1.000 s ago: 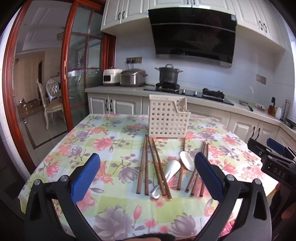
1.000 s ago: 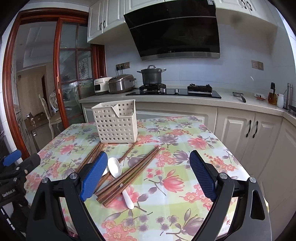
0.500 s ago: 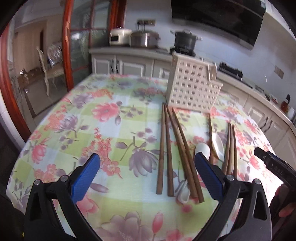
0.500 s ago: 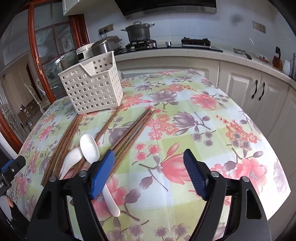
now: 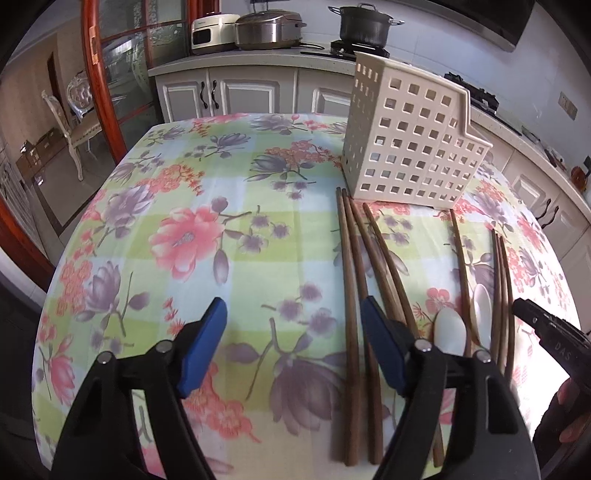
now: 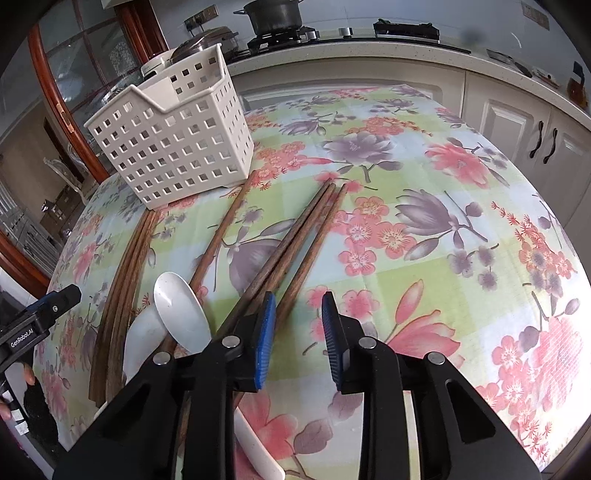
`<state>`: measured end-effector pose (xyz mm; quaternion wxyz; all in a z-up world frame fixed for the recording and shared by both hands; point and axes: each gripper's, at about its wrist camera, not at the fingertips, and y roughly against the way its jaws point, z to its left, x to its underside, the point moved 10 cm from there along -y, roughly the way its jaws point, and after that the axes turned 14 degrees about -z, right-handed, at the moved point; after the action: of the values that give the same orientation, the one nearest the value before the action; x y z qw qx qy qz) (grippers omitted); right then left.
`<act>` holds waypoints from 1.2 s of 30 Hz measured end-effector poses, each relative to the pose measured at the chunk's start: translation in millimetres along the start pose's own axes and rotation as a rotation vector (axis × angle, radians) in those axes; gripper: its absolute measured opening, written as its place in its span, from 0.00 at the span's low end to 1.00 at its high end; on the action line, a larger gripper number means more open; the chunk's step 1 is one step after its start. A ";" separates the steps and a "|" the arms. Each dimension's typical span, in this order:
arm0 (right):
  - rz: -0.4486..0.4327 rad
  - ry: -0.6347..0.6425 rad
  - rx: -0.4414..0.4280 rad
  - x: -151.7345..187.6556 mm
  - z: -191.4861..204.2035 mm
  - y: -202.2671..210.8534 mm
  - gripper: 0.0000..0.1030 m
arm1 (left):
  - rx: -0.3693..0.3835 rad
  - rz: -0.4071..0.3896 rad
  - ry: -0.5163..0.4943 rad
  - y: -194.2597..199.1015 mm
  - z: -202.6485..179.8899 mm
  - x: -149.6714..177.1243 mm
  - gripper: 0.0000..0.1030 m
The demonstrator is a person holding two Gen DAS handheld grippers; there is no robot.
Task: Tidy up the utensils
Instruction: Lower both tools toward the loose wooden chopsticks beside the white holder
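A white perforated basket (image 5: 410,147) (image 6: 173,140) stands at the far side of the floral table. Several brown chopsticks (image 5: 354,295) (image 6: 295,243) and two white spoons (image 5: 448,328) (image 6: 181,310) lie in front of it. My left gripper (image 5: 293,314) hovers over the cloth just left of the leftmost chopsticks. Its jaws are closing with nothing gripped. My right gripper (image 6: 299,321) hangs low over the near ends of a chopstick bundle. Its jaws are closing too, and one chopstick runs in beside the left finger (image 6: 266,332), but the pads do not press on it.
The tablecloth (image 5: 192,240) drops off at the table's rounded edges. Behind it runs a counter with a pot (image 5: 364,22) and cookers (image 5: 266,29). White cabinets (image 6: 517,125) stand to the right. A glass door and a chair (image 5: 74,122) are at the left.
Both grippers have tilted down and dropped closer to the table and the utensils. Both pairs of jaws have narrowed, the right pair much more.
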<state>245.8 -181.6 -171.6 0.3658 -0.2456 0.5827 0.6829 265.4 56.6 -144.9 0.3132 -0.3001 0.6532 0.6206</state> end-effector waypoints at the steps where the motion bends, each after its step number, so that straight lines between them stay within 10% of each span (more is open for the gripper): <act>1: -0.004 0.014 0.013 -1.2 0.1 -0.9 0.24 | 0.002 0.003 -0.012 -3.2 -2.0 -0.2 0.65; 32: 0.031 0.081 -0.005 -27.0 -9.6 -39.6 0.15 | -0.017 0.062 -0.055 -72.7 -20.6 -16.0 0.42; 36: 0.022 0.101 0.000 -26.9 -8.0 -40.2 0.15 | -0.018 0.060 -0.069 -73.9 -25.3 -17.7 0.16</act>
<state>293.2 -193.0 -177.4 0.3282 -0.2735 0.6031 0.6736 333.2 27.8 -176.2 0.3142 -0.2615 0.6452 0.6454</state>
